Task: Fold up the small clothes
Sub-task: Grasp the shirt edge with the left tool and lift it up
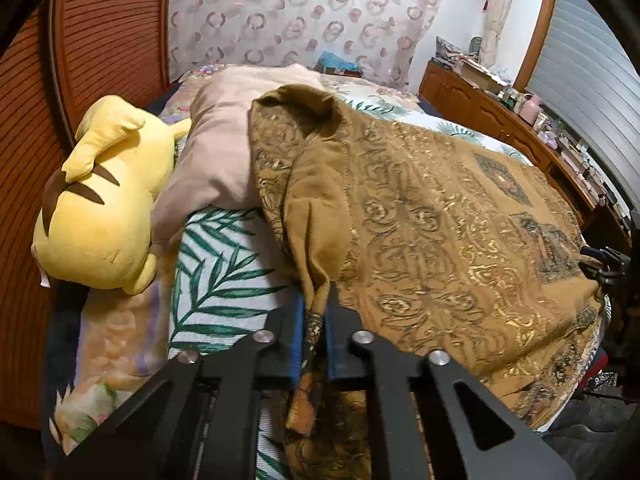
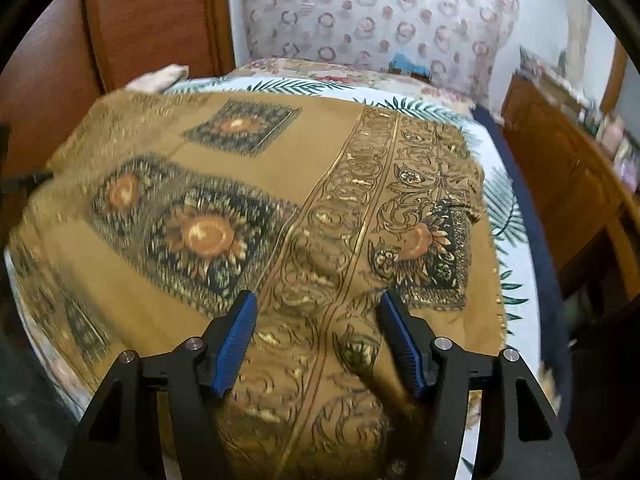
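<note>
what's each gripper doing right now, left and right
Left gripper: closed, pinching an edge of the brown patterned cloth.
Right gripper: open, fingers spread over the same cloth, gripping nothing.

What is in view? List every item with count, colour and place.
scarf: one, brown-gold with sunflower squares, spread over the bed, one edge pinched up
sheet: one, white with green fronds, under the scarf
plush toy: one, yellow with brown stripes, left edge of bed
pillow: one, beige-pink, beside the toy
curtain: one, white with pink rings, behind the bed
cabinet: one, brown wood, right, cluttered top
left gripper: black, blue pads, shut on scarf edge
right gripper: black, blue pads, open over scarf
</note>
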The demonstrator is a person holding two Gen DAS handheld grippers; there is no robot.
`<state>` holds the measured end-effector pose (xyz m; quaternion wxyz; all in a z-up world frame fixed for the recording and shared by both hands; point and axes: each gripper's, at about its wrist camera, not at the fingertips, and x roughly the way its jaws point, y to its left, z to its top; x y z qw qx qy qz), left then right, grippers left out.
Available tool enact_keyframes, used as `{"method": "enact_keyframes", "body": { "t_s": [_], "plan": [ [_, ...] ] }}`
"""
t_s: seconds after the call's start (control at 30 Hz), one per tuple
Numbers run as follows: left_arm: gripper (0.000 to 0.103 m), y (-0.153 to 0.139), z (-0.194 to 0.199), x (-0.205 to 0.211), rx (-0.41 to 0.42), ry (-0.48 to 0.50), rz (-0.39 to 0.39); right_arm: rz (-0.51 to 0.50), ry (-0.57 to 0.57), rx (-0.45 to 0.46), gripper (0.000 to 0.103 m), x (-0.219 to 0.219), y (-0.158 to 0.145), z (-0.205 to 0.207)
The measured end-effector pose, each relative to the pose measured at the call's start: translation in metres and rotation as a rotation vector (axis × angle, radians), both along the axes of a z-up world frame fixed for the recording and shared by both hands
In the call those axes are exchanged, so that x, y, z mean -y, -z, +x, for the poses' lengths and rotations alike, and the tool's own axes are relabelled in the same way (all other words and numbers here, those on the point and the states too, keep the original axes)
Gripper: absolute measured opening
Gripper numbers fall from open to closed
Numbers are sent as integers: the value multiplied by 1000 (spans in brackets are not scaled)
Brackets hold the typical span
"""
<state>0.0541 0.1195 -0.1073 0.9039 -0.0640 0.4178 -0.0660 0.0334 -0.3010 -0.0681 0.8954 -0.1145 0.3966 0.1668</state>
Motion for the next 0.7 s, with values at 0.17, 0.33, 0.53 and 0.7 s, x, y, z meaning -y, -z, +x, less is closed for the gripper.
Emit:
{"method": "enact_keyframes", "body": {
  "t_s": [0.17,0.33,0.53,0.7],
  "plan": [
    [5,-26,-9,12,84,11,-12,-20,26,26,81,3,2,-8],
    [5,-57,-15,31,173,53,-28,53,50,-3,81,19,4,-8],
    [5,-95,-3,86,252,207,-42,79,59,33,81,31,-8,-24],
    [4,-117,14,141,291,330,-46,127,63,69,81,49,-24,-41]
  ]
}}
